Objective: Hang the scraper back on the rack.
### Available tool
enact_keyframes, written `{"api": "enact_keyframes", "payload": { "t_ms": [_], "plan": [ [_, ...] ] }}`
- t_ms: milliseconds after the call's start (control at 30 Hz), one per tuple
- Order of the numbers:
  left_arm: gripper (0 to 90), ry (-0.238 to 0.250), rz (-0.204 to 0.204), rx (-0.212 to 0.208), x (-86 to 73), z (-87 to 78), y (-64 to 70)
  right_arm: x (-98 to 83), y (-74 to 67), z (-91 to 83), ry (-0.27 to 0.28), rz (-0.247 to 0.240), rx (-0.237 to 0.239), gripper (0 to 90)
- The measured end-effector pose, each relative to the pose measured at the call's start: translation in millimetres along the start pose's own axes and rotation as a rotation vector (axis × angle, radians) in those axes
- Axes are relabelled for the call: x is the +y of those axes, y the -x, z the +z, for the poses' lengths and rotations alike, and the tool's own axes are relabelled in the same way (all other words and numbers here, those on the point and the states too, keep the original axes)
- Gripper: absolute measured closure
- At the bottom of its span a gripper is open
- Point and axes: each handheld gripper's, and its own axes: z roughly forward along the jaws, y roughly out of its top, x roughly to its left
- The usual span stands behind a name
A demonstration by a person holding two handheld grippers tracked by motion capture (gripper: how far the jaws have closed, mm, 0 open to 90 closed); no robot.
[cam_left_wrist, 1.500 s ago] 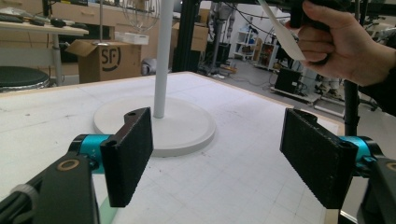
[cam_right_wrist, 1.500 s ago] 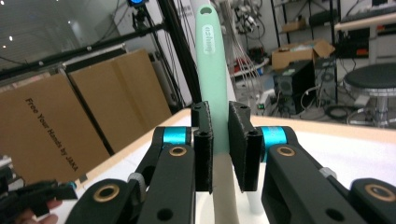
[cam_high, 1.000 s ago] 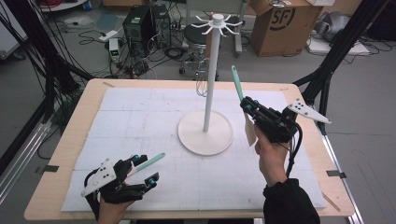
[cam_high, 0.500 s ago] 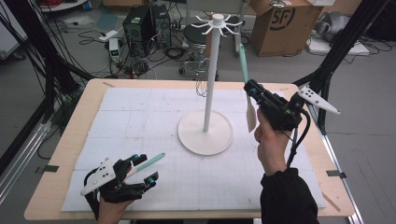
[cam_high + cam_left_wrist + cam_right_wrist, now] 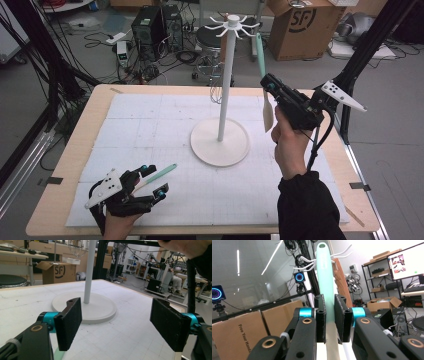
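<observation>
Black rubbery pads [image 5: 320, 317] of the right gripper [image 5: 270, 86] are clamped on the mint-green handle of a spatula [image 5: 325, 282], one pad on each flat side, at about the middle of its length. In the right gripper view the handle rises straight up the centre of the frame, its rounded end level with the white hooks of the rack [image 5: 227, 80]. In the high view the spatula stands nearly upright at upper right of centre, its pale blade hanging below the jaws, just to the right of the rack's pole and clear of the table [image 5: 65, 200].

Judging by its look, the spatula is light, with a stiff plastic handle and a softer, bendy blade; the smooth handle could twist between the pads. A grip on the flat sides of the handle, as now, seems the safest, leaving the top end free to reach a hook.

At lower left of the high view the left gripper [image 5: 150, 181] rests low by the table's near edge. Its jaws stand wide apart, and a second mint-handled utensil [image 5: 161, 172] lies on the mat between them, not pressed by the pads.
</observation>
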Motion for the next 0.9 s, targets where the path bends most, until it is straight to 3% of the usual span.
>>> {"api": "enact_keyframes", "payload": {
  "t_ms": [900],
  "plan": [
    [26.3,0.003,0.002,0.006,0.3,-4.0,-0.9,-7.3,3.0,19.4,-0.039,0.022,0.012,80.7]
  ]
}}
